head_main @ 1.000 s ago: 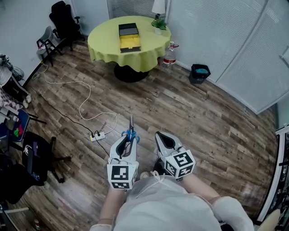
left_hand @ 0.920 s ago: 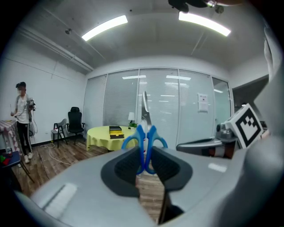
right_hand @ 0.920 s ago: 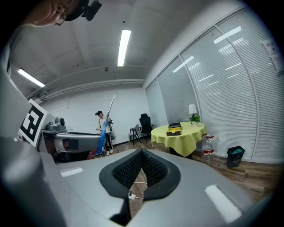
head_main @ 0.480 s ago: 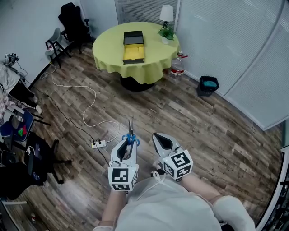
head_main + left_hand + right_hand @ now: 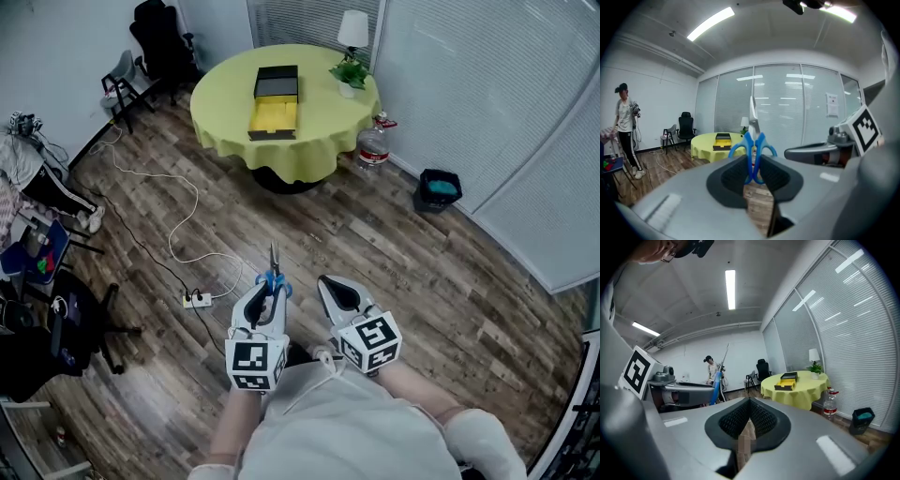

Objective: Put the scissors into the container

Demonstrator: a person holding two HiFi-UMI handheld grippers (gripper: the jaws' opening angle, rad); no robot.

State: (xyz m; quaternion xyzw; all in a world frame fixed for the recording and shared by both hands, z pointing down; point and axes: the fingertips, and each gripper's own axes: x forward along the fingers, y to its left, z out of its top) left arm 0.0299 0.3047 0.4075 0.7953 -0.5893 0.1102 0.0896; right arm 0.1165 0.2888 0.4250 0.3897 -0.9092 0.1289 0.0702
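Note:
Blue-handled scissors [image 5: 273, 277] stand blades forward in my left gripper [image 5: 267, 289], which is shut on their handles. In the left gripper view the scissors [image 5: 753, 150] rise between the pads of the left gripper [image 5: 753, 172], blades pointing up. My right gripper [image 5: 336, 287] hangs beside it, shut with nothing in it; its own view shows the right gripper [image 5: 749, 417] with pads together. The container [image 5: 274, 101], a black box with a yellow inside, sits far ahead on a round table with a yellow-green cloth [image 5: 220, 117]. It also shows as the container [image 5: 723, 141] and the container [image 5: 786, 381].
A power strip [image 5: 197, 300] with a white cable lies on the wood floor left of the grippers. A water bottle [image 5: 372, 145] and a black bin [image 5: 438, 187] stand by the blind-covered glass wall. Black chairs [image 5: 161, 42] stand at the back left. A person [image 5: 624, 129] stands at the left.
The head view has drifted so the table and floor sit slightly differently in frame. Both grippers keep their places and the left still holds the scissors.

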